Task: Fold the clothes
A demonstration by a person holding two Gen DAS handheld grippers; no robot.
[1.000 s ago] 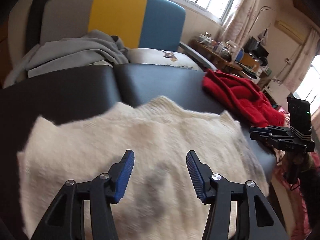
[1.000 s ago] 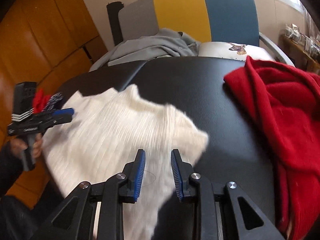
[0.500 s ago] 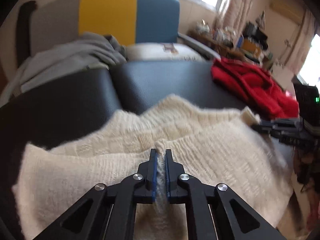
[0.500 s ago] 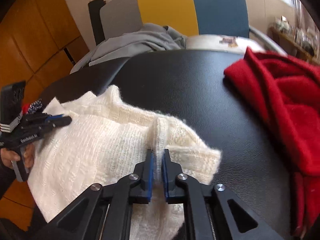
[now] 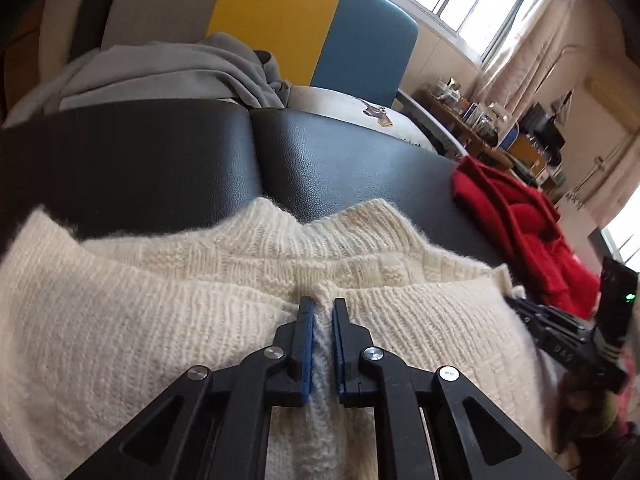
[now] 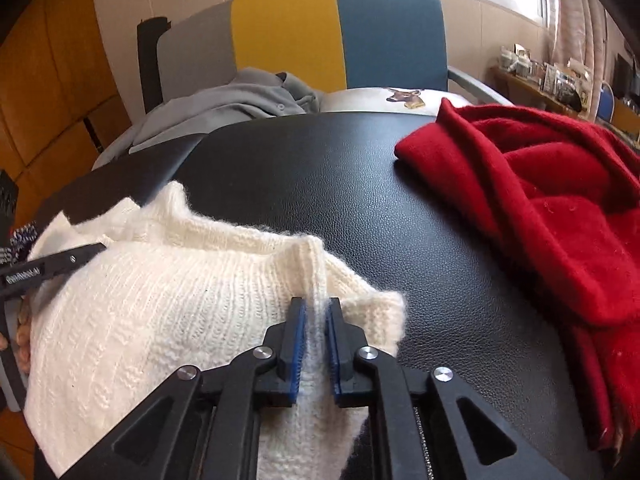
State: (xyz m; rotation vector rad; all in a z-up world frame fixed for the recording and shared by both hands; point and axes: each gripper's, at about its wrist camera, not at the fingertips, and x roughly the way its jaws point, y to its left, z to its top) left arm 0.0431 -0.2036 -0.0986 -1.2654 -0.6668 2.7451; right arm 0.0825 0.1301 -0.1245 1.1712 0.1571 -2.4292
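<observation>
The black padded tabletop [image 6: 340, 184] is carrying the cream knit sweater [image 5: 160, 320], lying partly folded at its near edge, while a red garment [image 6: 540, 200] is waiting untouched. The left tongs [image 5: 320, 312] and right tongs [image 6: 314, 312] are each pinching a sweater ridge.

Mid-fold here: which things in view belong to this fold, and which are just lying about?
In the job:
- cream knit sweater
- left gripper, pinching a ridge of it
- right gripper, pinching its edge

Lying about:
- red garment
- grey garment
- chair
</observation>
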